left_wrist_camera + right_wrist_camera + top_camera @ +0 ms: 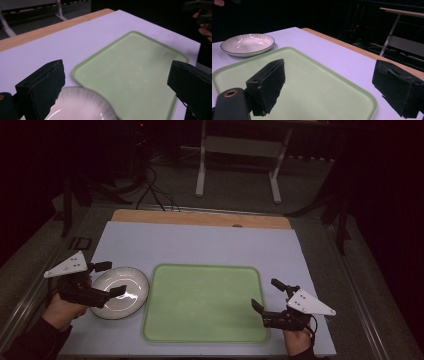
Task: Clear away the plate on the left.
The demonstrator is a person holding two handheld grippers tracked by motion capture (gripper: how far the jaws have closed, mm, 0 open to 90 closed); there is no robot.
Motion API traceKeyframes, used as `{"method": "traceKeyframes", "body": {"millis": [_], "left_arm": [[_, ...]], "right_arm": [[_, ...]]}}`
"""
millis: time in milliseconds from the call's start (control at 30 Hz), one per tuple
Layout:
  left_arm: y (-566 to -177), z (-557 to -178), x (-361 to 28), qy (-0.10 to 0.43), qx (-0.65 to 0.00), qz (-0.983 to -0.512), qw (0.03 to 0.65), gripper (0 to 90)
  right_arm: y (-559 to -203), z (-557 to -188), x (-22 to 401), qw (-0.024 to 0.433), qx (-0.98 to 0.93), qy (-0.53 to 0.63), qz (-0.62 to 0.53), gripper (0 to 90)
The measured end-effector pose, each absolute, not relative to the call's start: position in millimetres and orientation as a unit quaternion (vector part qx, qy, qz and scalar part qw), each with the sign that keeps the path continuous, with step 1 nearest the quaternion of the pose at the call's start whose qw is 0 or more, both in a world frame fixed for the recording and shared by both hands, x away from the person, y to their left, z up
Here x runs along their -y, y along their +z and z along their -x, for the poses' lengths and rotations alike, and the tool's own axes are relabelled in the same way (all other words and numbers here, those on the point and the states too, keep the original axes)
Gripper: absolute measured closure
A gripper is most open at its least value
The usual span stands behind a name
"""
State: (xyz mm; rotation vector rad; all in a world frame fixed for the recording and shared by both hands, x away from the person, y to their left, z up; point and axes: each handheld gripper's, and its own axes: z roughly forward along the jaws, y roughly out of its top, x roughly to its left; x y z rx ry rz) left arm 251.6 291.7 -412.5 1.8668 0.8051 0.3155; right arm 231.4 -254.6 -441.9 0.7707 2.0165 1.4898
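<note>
White plate (120, 292) between spread left gripper (111, 279); right gripper (269, 296) spread at tray (205, 302) edge.

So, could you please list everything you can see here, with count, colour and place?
plate: one, white with a dark rim, left of the tray, under the left claw.
tray: one, light green, middle of the mat, nothing on it.
mat: one, pale lilac, covering most of the table.
table: one, wooden, edge showing at the far side.
white-legged stand: one, on the floor beyond the table.
left claw: one, black, open over the plate.
right claw: one, black, open at the tray's right edge.
</note>
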Motion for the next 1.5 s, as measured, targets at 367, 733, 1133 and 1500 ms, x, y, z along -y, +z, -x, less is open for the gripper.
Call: {"method": "traceKeyframes", "body": {"millis": [367, 733, 1133, 1500], "left_arm": [[-439.0, -254.1, -326.0, 0.123, -0.396, -0.773, 0.479, 1.2], [-468.8, -257.7, -358.1, 0.104, -0.465, -0.765, 0.433, 2.9], [-491.9, -262.2, -370.6, 0.086, -0.512, -0.761, 0.389, 11.4], [-507.0, -271.8, -380.9, 0.055, -0.569, -0.745, 0.343, 30.2]], "right_arm": [[-443.1, -232.5, 252.5, 0.255, -0.748, 0.545, -0.282, 11.0], [-444.2, -233.6, 250.6, 0.251, -0.752, 0.542, -0.279, 11.0], [-444.9, -234.3, 249.6, 0.249, -0.755, 0.54, -0.277, 11.0], [-445.5, -234.8, 248.6, 0.247, -0.758, 0.537, -0.275, 11.0]]}}
